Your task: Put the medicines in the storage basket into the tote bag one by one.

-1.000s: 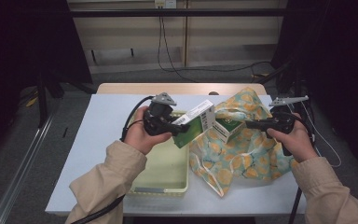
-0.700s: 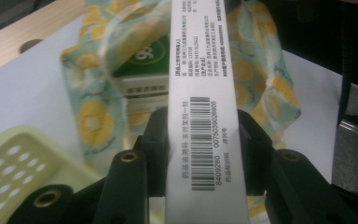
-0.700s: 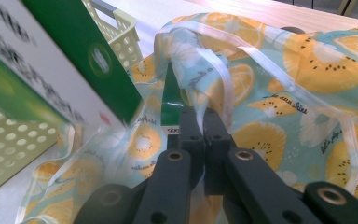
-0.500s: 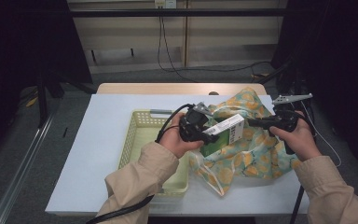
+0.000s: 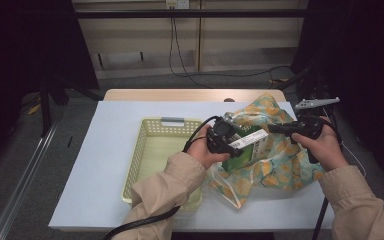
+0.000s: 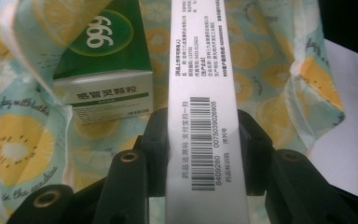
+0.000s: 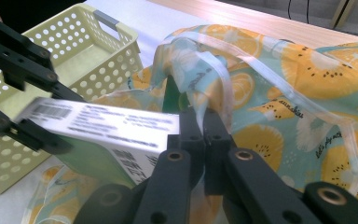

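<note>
High view: left hand-held gripper [image 5: 233, 145] clamps the medicine box [image 5: 248, 140], its long axis aimed toward two o'clock at the bag [image 5: 275, 165] mouth, which the right hand-held gripper [image 5: 275, 128], apparently pinching fabric, holds up.

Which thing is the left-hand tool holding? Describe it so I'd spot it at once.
Start at the white table, then the lemon-print bag right of the yellow basket. At the bag's mouth the left gripper clamps a box: its white side with a barcode faces up, unlike the green-and-white box already inside.
</note>
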Tool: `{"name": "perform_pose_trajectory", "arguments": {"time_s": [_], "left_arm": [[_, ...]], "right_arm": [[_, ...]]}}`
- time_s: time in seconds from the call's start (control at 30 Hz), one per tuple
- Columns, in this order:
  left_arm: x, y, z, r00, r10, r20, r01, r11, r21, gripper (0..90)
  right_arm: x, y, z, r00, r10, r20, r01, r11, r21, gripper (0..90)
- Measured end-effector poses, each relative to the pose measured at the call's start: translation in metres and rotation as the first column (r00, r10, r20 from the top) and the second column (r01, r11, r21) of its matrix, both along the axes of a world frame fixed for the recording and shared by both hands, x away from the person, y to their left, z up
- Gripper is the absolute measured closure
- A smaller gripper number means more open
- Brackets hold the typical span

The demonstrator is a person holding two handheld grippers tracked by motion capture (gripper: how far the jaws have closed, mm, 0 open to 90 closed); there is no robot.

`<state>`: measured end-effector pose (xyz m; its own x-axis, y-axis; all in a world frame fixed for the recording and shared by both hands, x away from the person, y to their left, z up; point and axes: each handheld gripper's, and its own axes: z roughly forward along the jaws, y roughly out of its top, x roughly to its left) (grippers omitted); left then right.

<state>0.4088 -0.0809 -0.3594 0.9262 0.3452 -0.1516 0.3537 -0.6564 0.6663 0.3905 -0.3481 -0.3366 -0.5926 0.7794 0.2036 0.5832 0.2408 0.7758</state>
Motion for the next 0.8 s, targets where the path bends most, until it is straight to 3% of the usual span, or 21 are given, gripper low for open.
{"name": "perform_pose_trajectory", "arguments": {"time_s": [0.8], "left_arm": [[0.018,-0.046,-0.022,0.9998,0.016,0.009,-0.015,0.9996,-0.023,62.3]], "right_arm": [[0.0,-0.004,0.002,1.0,0.003,0.004,-0.003,1.0,0.003,89.6]]}}
